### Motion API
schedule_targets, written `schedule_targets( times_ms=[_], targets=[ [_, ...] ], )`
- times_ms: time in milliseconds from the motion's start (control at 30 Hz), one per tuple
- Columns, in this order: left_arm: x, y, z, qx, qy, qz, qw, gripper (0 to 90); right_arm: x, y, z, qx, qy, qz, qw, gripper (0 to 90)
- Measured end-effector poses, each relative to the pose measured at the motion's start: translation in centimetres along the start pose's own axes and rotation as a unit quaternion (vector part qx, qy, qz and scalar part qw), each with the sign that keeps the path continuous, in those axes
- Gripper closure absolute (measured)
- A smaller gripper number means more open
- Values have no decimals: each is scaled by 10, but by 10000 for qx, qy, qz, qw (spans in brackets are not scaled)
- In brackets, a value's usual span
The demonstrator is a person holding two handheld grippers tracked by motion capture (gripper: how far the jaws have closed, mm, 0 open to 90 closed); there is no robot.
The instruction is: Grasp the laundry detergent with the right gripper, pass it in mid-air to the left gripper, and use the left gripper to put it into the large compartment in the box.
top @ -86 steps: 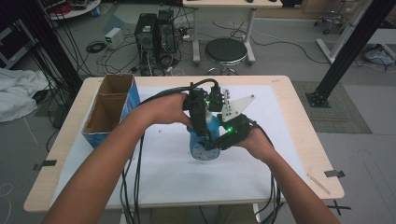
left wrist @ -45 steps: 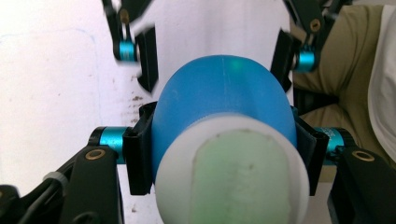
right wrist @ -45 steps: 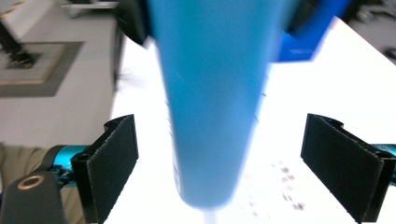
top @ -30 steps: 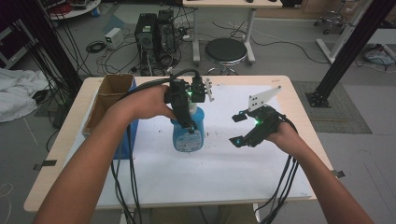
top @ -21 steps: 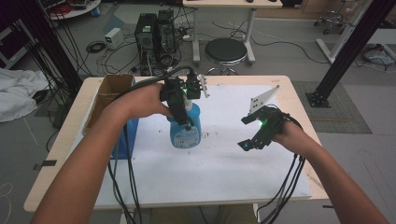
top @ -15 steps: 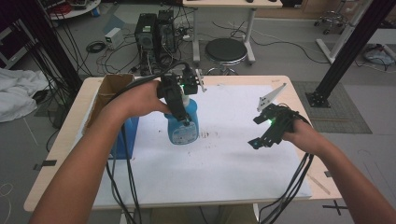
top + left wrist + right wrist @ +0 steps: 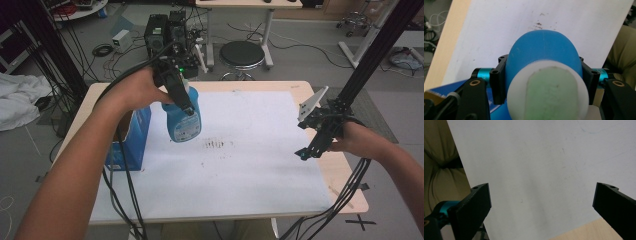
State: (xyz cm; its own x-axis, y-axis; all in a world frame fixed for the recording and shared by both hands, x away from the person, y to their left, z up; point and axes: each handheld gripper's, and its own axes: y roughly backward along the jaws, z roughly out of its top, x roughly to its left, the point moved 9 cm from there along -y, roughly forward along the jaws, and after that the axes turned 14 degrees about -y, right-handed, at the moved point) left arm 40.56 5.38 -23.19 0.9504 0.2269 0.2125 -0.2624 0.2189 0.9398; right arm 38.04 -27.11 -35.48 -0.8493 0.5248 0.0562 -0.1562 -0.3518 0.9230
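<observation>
Bottle (image 7: 183,120): blue, clamped in left gripper (image 7: 176,90), lifted beside box (image 7: 131,145)
Right gripper (image 7: 320,134): jaws wide, empty, well right of box

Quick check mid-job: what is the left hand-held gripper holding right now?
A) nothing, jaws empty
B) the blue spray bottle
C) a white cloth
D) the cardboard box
B: the left hand-held gripper has its jaws clamped on either side of the blue spray bottle, lifted above the white sheet; the left gripper view shows the bottle between them.
</observation>
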Motion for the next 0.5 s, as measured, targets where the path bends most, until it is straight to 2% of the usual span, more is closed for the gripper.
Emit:
schedule_targets(
  times_ms=[167, 300, 433, 467, 500],
  targets=[
    [10, 22, -11, -14, 367, 157, 9992, 380, -5, 2, -5, 95, -92, -54, 9999, 8],
    [15, 37, -21, -162, 583, 184, 9980, 381, -6, 1, -7, 111, -83, -20, 9999, 10],
    [20, 51, -30, -145, 734, 265, 9968, 381, -7, 0, -7, 144, -99, -3, 9998, 12],
    [25, 62, -38, -188, 919, 333, 9950, 381, -6, 0, -7, 149, -96, -2, 9998, 11],
    [27, 67, -41, -225, 1021, 360, 9939, 381, -6, 1, -5, 89, -73, -24, 9999, 11]
  ],
)
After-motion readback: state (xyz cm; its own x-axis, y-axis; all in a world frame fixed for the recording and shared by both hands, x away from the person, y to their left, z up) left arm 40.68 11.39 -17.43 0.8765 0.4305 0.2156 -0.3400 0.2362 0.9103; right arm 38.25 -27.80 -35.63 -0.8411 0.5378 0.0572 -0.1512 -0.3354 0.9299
